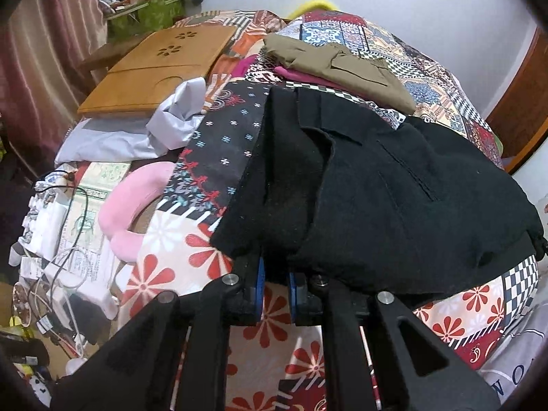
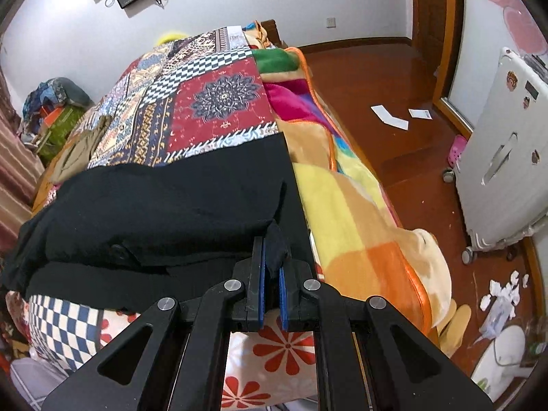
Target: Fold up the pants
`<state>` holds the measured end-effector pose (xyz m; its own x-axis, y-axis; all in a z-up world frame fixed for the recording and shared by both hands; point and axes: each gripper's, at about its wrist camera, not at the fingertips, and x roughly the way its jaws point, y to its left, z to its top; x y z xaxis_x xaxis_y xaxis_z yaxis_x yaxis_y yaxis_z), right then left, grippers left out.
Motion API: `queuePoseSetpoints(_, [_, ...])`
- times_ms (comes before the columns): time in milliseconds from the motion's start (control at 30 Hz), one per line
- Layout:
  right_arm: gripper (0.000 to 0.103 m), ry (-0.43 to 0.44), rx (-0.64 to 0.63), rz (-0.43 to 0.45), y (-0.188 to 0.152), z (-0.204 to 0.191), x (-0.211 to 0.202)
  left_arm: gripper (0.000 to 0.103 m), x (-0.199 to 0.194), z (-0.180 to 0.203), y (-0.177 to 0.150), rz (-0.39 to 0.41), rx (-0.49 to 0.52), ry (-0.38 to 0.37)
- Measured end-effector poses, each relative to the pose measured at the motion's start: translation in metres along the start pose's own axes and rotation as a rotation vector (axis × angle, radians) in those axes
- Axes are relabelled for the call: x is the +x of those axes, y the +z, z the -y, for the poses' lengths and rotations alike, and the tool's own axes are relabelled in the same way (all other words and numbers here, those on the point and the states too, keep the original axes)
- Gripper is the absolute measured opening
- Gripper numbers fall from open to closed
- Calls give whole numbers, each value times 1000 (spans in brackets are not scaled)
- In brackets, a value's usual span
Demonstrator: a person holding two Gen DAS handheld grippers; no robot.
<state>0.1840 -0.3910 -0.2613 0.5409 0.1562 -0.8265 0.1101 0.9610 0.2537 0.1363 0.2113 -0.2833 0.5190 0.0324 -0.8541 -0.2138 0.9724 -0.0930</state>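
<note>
Both the left hand-held gripper (image 1: 275, 282) and right hand-held gripper (image 2: 272, 279) are pinching the black pants (image 1: 376, 188) at near-edge corners; soft, limp fabric is likely sagging between holds.

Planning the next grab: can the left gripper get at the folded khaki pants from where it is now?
Probably not yet. The left gripper is shut on the black pants, which lie between it and the khaki pants farther up the bed; it must release first.

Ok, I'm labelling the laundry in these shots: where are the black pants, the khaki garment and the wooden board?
black pants (image 1: 394, 185): left wrist view, on the top panel near the pocket slit.
khaki garment (image 1: 339, 65): left wrist view, middle of the folded top.
wooden board (image 1: 154, 72): left wrist view, on its flat face.
</note>
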Motion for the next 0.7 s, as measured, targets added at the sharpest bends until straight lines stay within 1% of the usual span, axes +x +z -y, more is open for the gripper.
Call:
queuePoseSetpoints(200, [6,-8,-16,6,-1,-2,-4,12,-15,-6,-5,-4,0,62])
queuePoseSetpoints(333, [7,-18,-44,-1,-2,-6,-5,12,-33,-14,-4,16,-22,82])
queuePoseSetpoints(433, [7,-9,-52,-14,-4,-5,-6,12,-47,-10,5,44,-22,91])
queuePoseSetpoints(533, [12,9,-35,-30,-6,-2,-7,12,-56,5,18,70,5,84])
queuePoseSetpoints(567, [17,13,-26,-32,-6,1,-9,12,-59,14,24,80,21,77])
queuePoseSetpoints(600, [22,12,-21,-33,-6,3,-11,14,-61,24,31,89,38,71])
queuePoseSetpoints(633, [24,9,-17,-31,-6,5,-14,19,-64,34,37,99,54,63])
queuePoseSetpoints(667, [27,11,-18,-26,-6,7,-17,23,-65,45,44,110,70,50])
queuePoseSetpoints(700, [31,13,-21,-20,-6,9,-20,30,-67,59,52,125,88,33])
